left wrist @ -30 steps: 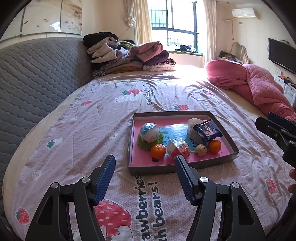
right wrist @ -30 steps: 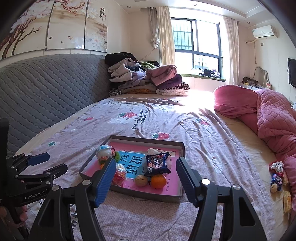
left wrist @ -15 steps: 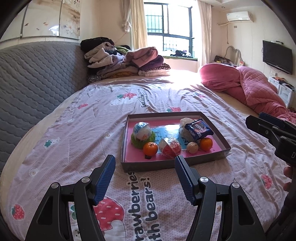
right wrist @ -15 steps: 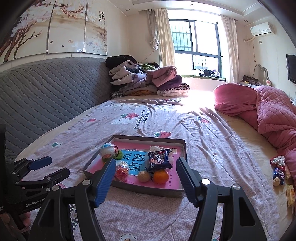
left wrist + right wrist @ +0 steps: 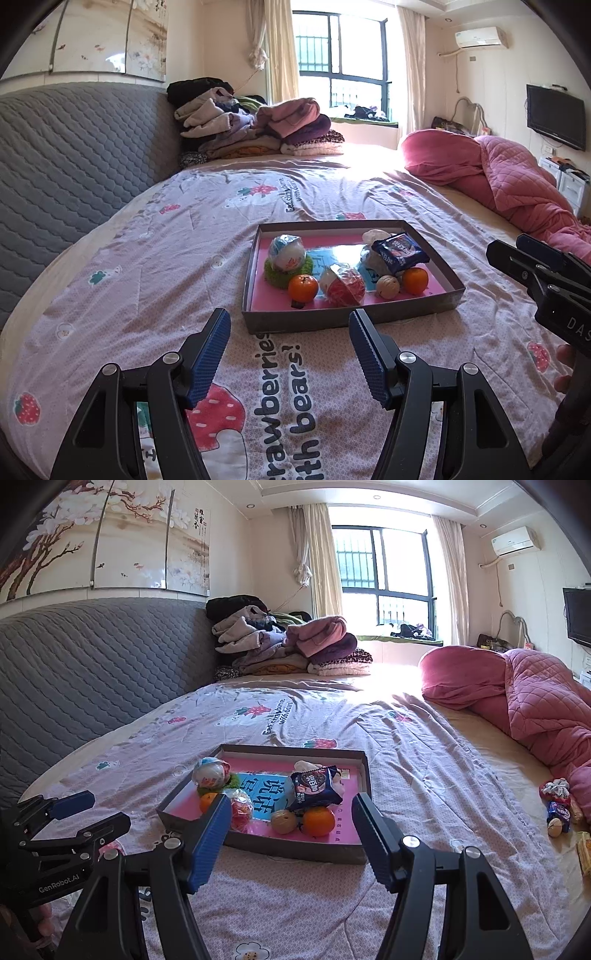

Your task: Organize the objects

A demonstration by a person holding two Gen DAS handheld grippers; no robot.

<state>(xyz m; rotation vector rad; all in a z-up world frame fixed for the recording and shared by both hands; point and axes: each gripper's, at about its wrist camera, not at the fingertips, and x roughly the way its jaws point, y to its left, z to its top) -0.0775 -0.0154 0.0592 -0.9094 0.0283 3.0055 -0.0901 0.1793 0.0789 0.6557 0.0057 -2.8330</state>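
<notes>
On bed, tray (image 5: pixel 343 320) holding light, slippery wrapped snacks and firm oranges (image 5: pixel 303 287); grip orange across middle. Left tongs (image 5: pixel 288 354) and right tongs (image 5: pixel 290 834) wide, empty.

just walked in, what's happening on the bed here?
A person holds a gripper in each hand over a bed. Both the left gripper and the right gripper are open and empty, pointed at a shallow tray on the bedspread. The tray holds two oranges, a walnut, a blue snack packet and wrapped balls. Nothing is gripped yet. A few more small items lie loose by the pink quilt.
</notes>
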